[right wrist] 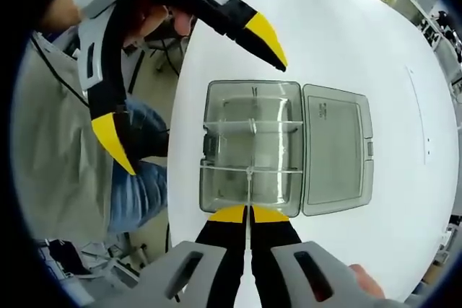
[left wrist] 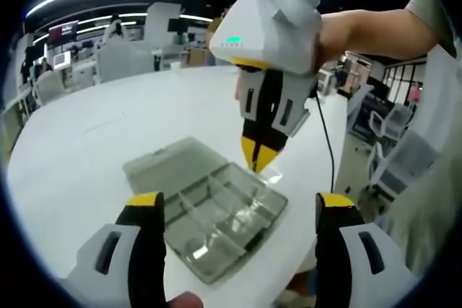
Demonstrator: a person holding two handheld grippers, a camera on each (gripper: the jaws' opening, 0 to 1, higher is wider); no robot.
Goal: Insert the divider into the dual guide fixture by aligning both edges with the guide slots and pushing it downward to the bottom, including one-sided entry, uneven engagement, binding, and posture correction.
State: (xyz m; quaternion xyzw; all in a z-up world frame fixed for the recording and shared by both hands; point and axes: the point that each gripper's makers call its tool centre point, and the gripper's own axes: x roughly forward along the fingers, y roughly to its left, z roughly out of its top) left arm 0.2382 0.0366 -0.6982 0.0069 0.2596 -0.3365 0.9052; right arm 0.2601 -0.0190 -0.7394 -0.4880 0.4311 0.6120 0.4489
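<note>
A clear plastic compartment box [right wrist: 205, 178] lies on the white table with its lid [right wrist: 336, 149] folded flat beside it. Clear cross walls divide the tray. My right gripper [right wrist: 249, 214] is shut on a thin clear divider [right wrist: 249, 187], seen edge-on just over the tray's near wall. In the left gripper view the right gripper [left wrist: 258, 155] points down at the far corner of the box [left wrist: 209, 270], with the divider [left wrist: 270, 174] at its tips. My left gripper [left wrist: 240, 203] is wide open above the box with nothing in it, and appears again [right wrist: 188, 88] in the right gripper view.
The box sits close to the round table's edge [right wrist: 177, 128], beside a person's knee in jeans [right wrist: 141, 192]. A black cable [left wrist: 326, 142] hangs from the right gripper. Office chairs [left wrist: 393, 156] stand beyond the edge. Bare white tabletop [left wrist: 108, 128] stretches behind the box.
</note>
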